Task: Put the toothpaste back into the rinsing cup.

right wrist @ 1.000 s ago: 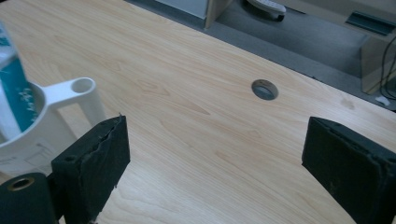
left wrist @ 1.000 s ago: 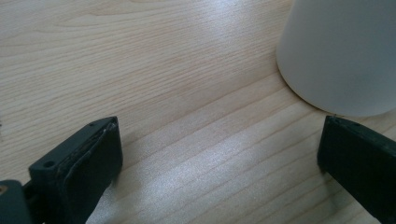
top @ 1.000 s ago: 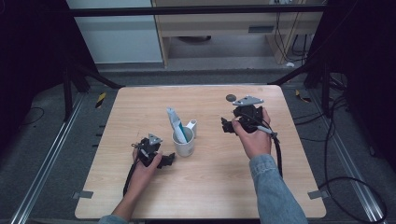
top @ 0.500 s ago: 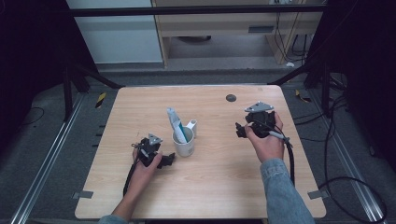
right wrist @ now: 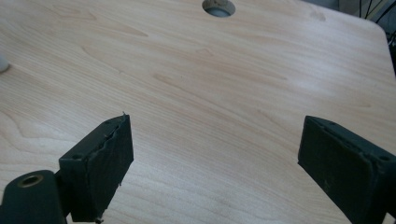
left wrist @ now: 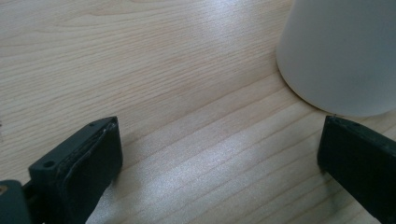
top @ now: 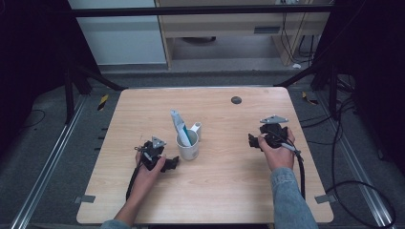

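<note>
Mug (top: 188, 147): upright at table (top: 224, 191) centre, holding toothpaste tube (top: 178, 127).
Left gripper (left wrist: 219, 154): jaws wide, empty, at mug's 8 o'clock, just beside it.
Right gripper (right wrist: 215, 154): jaws wide, empty, at 3 o'clock, well apart.
Advice: likely mug grasp; centre jaws around wall, close gently.

A cup (top: 188, 148) is placed near the middle of the table (top: 224, 191), with a tube (top: 178, 126) stood in it, leaning toward the far left. The left gripper (top: 167, 164) is rested on the table just left of the cup, nearer the front edge. The right gripper (top: 254, 141) is held well to the cup's right. A round hole (top: 236, 100) is set behind them, near the far edge.
</note>
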`<move>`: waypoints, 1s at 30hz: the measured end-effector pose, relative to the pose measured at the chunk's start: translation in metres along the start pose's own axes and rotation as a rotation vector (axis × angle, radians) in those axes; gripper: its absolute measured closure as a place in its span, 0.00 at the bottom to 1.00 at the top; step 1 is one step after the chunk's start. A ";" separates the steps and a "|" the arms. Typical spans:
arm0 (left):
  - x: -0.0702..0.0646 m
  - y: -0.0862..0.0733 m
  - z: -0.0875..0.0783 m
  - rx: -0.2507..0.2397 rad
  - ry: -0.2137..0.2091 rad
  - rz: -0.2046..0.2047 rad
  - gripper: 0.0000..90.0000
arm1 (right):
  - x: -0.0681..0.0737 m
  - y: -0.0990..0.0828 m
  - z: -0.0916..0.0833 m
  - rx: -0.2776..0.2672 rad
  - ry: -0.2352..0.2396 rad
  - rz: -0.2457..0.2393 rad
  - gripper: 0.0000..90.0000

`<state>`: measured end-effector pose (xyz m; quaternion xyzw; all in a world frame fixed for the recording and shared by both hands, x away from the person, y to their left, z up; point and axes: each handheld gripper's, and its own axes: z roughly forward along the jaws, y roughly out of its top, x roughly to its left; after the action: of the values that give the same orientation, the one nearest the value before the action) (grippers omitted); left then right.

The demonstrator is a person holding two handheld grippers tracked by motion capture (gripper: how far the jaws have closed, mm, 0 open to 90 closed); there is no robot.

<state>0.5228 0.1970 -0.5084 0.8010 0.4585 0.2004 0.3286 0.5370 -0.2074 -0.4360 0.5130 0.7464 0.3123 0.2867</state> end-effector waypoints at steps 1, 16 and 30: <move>0.000 0.000 0.000 0.001 0.000 0.001 0.00 | -0.001 -0.003 0.002 0.001 -0.003 0.008 0.12; 0.000 0.000 0.000 -0.001 0.000 -0.002 0.00 | 0.013 -0.031 0.030 0.032 0.048 0.083 0.13; 0.000 0.000 0.000 0.001 0.000 0.001 0.00 | 0.023 -0.040 0.049 0.027 0.074 0.124 0.13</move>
<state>0.5228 0.1970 -0.5084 0.8012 0.4583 0.2004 0.3283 0.5432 -0.1886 -0.5005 0.5503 0.7273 0.3382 0.2320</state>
